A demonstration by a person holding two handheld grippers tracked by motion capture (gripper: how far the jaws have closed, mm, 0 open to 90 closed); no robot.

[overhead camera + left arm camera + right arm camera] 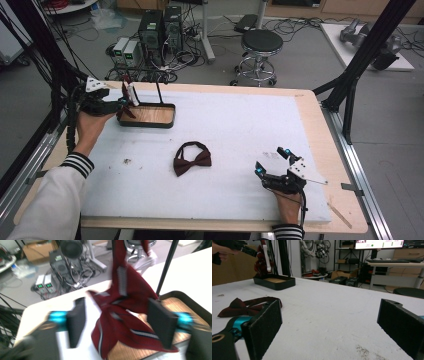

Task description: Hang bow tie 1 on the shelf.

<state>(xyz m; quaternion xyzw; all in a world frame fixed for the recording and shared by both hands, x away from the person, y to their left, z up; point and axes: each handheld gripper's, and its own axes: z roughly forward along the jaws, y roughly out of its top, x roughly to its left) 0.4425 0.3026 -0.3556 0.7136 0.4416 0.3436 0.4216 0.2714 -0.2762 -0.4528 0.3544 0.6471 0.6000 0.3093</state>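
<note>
White table point(240, 125) lies bare between tray point(150, 122) and bow tie point(192, 160).

This is a robotics lab. Behind the foam-topped counter point(240, 115) stand computer towers point(161, 29) amid tangled cables on a grey floor, beside a round stool point(261, 42). Black rig frames point(370, 50) flank the counter, and the right gripper view shows monitors point(378, 243) on desks.

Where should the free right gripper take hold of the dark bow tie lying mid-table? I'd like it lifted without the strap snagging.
Probably at the centre knot of the bow tie, coming straight down from above. It lies flat, the wings flare out either side, the knot is narrowest, and the strap loops behind it. The right gripper stands open.
</note>
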